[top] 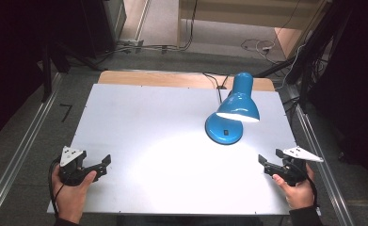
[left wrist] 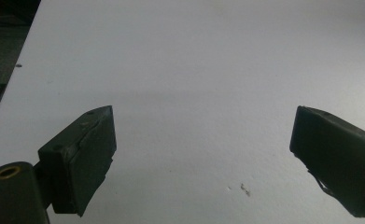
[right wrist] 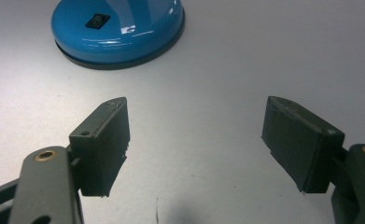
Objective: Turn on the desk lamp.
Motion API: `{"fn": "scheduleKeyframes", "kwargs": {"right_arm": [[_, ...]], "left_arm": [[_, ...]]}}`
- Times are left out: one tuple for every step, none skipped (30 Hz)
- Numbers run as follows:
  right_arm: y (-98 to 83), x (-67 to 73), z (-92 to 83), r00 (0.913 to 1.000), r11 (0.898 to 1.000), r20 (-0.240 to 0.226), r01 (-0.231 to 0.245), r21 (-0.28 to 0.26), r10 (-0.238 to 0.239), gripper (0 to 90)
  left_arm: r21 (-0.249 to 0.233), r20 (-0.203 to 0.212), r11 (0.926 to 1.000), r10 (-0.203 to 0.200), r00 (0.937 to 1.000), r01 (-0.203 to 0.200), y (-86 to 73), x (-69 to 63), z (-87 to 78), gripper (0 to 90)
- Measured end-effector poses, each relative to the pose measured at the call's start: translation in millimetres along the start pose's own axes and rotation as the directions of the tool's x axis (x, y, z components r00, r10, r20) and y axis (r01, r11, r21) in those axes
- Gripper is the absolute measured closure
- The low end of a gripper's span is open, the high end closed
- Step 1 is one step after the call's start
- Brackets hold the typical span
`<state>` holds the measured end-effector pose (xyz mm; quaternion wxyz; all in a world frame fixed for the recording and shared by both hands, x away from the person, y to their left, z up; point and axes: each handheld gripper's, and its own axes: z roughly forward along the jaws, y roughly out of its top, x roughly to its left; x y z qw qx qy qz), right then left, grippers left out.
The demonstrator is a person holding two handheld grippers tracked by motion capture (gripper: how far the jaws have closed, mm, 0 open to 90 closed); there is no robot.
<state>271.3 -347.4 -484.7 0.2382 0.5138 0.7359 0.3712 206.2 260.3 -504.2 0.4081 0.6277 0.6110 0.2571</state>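
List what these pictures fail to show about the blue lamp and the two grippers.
- Lamp bulb: hidden inside the shade, high view.
- Lamp base: top cut off by the frame edge, right gripper view.
- Base switch: too small to read its position.
- Lamp cord: its end lost beyond the table's far edge.

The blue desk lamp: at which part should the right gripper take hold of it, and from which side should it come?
Probably at the thin rim of the round base. The right gripper, with its jaws wide open, already faces that base, so it could come in low from its own side. The blue desk lamp has a smooth, wide shade that is lit and tilted down, which looks too broad and slippery to grip.
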Motion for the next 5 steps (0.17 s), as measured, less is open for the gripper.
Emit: {"fn": "scheduleKeyframes", "kwargs": {"right_arm": [[-1.4,-2.2,-0.3,1.0,1.0,0.005,0.0,0.003,0.0,21.6],[-2.8,-4.5,-0.3,0.9999,1.0,0.016,-0.002,0.009,0.002,21.1],[-4.3,-7.1,0.3,0.9997,1.0,0.025,-0.006,0.014,0.006,20.2],[-5.7,-10.3,1.8,0.9993,1.0,0.033,-0.015,0.016,0.014,18.9],[-7.3,-14.2,4.3,0.9989,0.999,0.041,-0.024,0.023,0.023,16.5]], "left_arm": [[0.0,0.0,1.0,0.001,1.0,-0.001,0.1,-0.1,0.0,7.4],[0.001,-0.001,1.0,0.001,1.0,-0.001,0.1,-0.3,-0.1,7.4],[0.001,0.0,1.0,0.001,1.0,-0.001,0.2,-0.3,-0.2,7.4],[-0.001,0.001,1.0,0.0,1.0,0.0,0.3,-0.5,-0.2,7.4],[-0.002,0.001,1.0,0.001,1.0,-0.001,0.3,-0.4,-0.2,7.4]]}}
